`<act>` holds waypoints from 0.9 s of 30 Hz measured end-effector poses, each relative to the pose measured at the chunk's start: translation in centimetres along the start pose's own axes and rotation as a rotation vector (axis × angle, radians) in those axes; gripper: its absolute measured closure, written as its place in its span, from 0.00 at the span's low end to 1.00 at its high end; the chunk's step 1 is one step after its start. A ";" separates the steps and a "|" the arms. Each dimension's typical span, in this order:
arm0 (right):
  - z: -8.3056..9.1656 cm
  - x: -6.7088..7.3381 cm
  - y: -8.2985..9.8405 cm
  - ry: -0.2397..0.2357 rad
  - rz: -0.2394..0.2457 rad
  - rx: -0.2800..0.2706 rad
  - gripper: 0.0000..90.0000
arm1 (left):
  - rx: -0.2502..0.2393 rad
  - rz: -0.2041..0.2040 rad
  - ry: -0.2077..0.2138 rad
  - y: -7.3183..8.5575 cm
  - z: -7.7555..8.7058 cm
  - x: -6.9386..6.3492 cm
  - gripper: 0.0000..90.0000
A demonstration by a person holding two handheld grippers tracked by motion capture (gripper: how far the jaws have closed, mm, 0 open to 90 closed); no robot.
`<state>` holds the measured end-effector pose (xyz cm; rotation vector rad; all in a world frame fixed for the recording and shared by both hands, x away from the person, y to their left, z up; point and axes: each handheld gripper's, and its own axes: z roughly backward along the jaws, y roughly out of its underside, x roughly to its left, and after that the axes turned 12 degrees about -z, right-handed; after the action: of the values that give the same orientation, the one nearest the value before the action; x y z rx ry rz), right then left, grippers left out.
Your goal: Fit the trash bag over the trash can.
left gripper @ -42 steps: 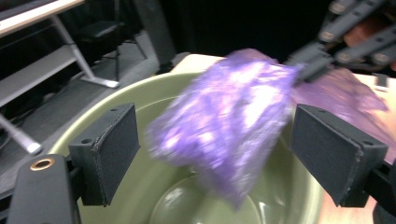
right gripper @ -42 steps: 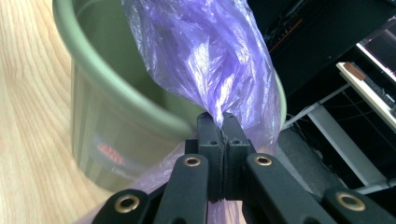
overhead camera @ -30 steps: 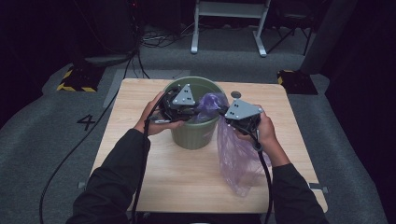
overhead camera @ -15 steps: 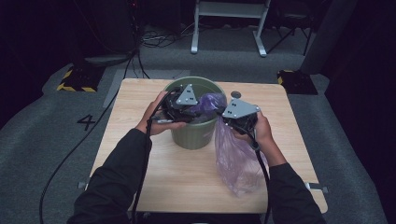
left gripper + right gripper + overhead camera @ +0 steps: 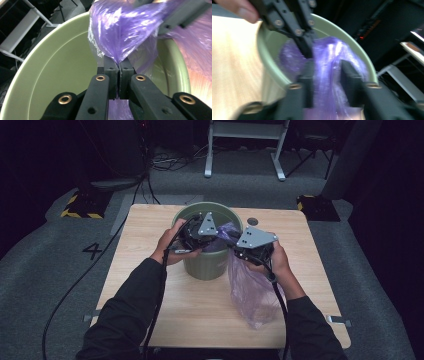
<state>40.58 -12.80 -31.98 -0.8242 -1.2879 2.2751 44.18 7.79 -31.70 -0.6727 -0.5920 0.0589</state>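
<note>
- My left tongs [image 5: 117, 68] are pressed together on a fold of the purple bag [image 5: 125, 32], just above the mouth of the green bin [image 5: 57, 72]; they have just been closing, and the film now comes out of the pinch in a tight fan.
- My right tongs [image 5: 327, 75] stand part-spread, having just been opening — the bag runs up between the 2 jaws, but I judge the pads no longer press on it.
- In the high view the left tongs [image 5: 200, 237] sit over the bin's opening and the right tongs [image 5: 250, 251] just beside its rim, with most of the bag [image 5: 255, 290] hanging off the right tongs, outside the bin [image 5: 205, 265], down onto the wooden table [image 5: 150, 250].
- Risk 1: only 1 pinch holds the film — thin, slick plastic could slide out of the left jaws if I tug toward the bin.
- Risk 2: the bag's weight lies outside the rim, so letting go on the right may drag the mouth back out.
- Risk 3: a hard pull could tear the film at the pinch, or tip the light bin.
- Materials: the bag is translucent, crinkled and glossy; the bin is smooth matte plastic, round and tapering; the jaws are hard black bars with brass rivets.
</note>
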 end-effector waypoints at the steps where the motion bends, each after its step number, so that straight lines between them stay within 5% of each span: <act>1: 0.2 -0.1 0.1 0.020 -0.012 -0.001 0.64 | 0.001 0.013 0.005 0.1 0.0 0.0 0.99; 2: 0.5 -0.3 0.5 0.016 -0.040 -0.010 0.49 | -0.004 0.011 0.003 0.2 0.1 0.1 0.99; 9: 1.7 -0.7 2.2 0.034 -0.128 0.017 0.27 | 0.000 0.051 0.004 1.4 0.1 0.3 0.99; 17: 1.9 -0.7 5.5 0.014 -0.173 0.092 0.22 | -0.032 0.084 -0.001 2.3 0.7 0.5 0.99; 19: 1.6 -0.6 6.4 0.024 -0.184 0.107 0.26 | -0.045 0.095 -0.002 2.5 0.8 0.6 0.99; 20: 1.4 -0.6 6.8 0.039 -0.187 0.120 0.34 | -0.053 0.104 0.003 2.6 0.8 0.7 0.99; 21: 1.3 -0.7 7.6 0.034 -0.188 0.127 0.57 | -0.055 0.102 0.001 2.7 0.9 0.7 0.99; 22: 1.3 -0.7 7.6 0.034 -0.188 0.127 0.57 | -0.056 0.103 0.000 2.7 0.9 0.7 0.99; 24: 1.2 -0.7 7.9 0.029 -0.179 0.133 0.80 | -0.060 0.105 0.001 2.7 0.9 0.7 0.99; 27: 1.6 -0.7 7.7 0.058 -0.153 0.114 0.95 | -0.079 0.120 -0.002 2.8 1.0 0.8 0.99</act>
<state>39.70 -18.05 -37.77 -0.7205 -1.1433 2.1658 44.67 10.73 -32.41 -0.7844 -0.5580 0.1491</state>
